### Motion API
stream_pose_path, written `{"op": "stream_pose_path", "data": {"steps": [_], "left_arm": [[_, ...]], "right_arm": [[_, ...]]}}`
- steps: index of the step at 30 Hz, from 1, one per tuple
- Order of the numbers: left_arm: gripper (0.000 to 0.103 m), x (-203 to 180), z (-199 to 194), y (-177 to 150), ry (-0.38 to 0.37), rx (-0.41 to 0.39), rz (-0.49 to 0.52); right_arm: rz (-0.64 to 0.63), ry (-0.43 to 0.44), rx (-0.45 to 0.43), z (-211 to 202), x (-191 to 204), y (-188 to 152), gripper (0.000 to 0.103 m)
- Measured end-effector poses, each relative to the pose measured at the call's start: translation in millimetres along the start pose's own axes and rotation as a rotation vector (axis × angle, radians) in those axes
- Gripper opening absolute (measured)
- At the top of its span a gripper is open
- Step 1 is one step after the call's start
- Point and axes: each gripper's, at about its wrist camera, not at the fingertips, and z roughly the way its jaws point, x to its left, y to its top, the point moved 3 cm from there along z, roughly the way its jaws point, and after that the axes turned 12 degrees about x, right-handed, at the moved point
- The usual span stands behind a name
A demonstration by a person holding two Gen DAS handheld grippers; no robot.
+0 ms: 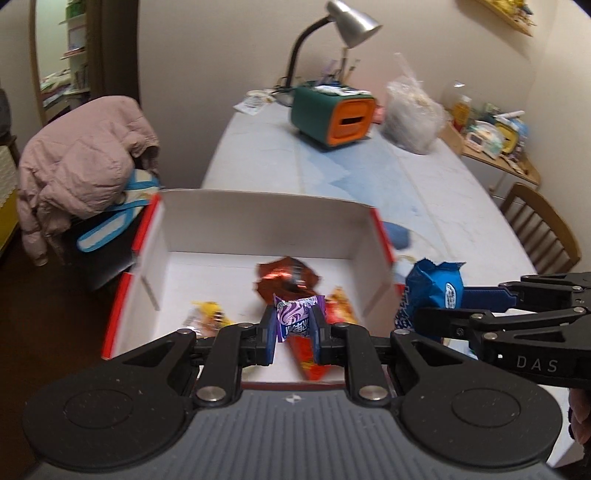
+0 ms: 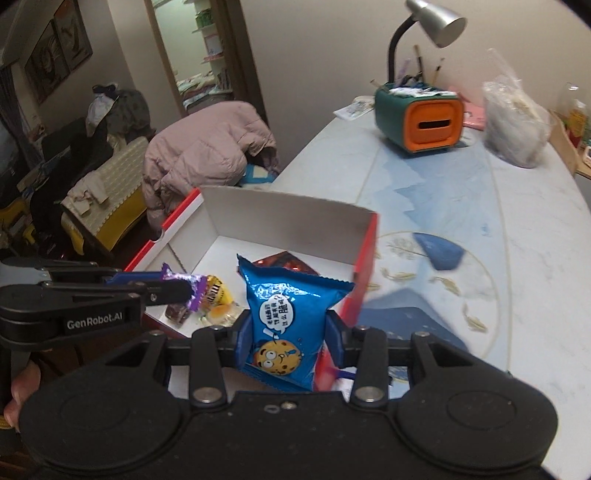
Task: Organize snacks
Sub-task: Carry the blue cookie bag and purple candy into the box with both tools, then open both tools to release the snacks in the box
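My left gripper (image 1: 294, 325) is shut on a small purple snack packet (image 1: 295, 316) and holds it above the near part of an open red-and-white cardboard box (image 1: 258, 218). In the box lie a brown-red packet (image 1: 286, 277), an orange packet (image 1: 314, 354) and a yellow candy pack (image 1: 207, 314). My right gripper (image 2: 288, 332) is shut on a blue cookie packet (image 2: 284, 317) beside the box's right wall (image 2: 364, 273). The right gripper with the blue packet (image 1: 432, 291) shows in the left wrist view; the left gripper with the purple packet (image 2: 184, 286) shows in the right wrist view.
The box stands on a pale blue patterned table (image 1: 332, 162). At the far end are a green-orange box (image 1: 332, 114), a desk lamp (image 1: 351, 22) and a clear plastic bag (image 1: 412, 118). A pink jacket (image 1: 81, 147) covers a chair left; a wooden chair (image 1: 543, 225) stands right.
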Motion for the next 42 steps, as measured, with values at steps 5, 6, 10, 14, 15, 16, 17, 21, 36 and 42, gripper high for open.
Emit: {"op": "stream_pose_path", "data": {"steps": [5,6,10,14,15,16,17,21,36,42], "left_arm": [[0.018,30.9,7.3,10.8,0.049,0.006,-0.024],[0.018,36.5,9.9,13.5,0.054,0.010,-0.026],[0.018,53.0,23.1,24.1,0.066,0.031,-0.027],[0.018,66.2,38.9,31.7,0.078,0.056,-0.033],[0.018,68.5,43.0,33.5,0.083,0.063,-0.033],[0.018,70.5,47.1,35.0,0.088,0.070,-0.031],[0.018,71.8,51.1,36.1,0.090,0.077,-0.027],[0.018,71.4,65.6,39.2,0.094,0.104,0.010],[0.018,68.1,87.0,34.0,0.090,0.161,0.040],[0.018,67.2,80.0,28.1,0.078,0.158,0.028]], "right_arm": [[-0.028,-0.001,0.043,24.5,19.8,15.9,0.040],[-0.032,0.002,0.053,29.3,24.0,18.6,0.040],[-0.050,-0.019,0.087,51.8,37.7,27.5,0.040],[-0.051,-0.030,0.121,74.2,44.9,34.2,0.040],[-0.051,-0.029,0.131,79.5,45.9,35.3,0.040],[-0.049,-0.025,0.142,84.3,47.0,35.9,0.040],[-0.048,-0.024,0.152,88.6,48.5,37.1,0.040],[-0.050,-0.027,0.183,103.4,52.1,37.1,0.040],[-0.034,-0.036,0.244,126.1,51.4,34.3,0.041],[-0.023,-0.017,0.222,113.5,44.8,30.4,0.042]]}}
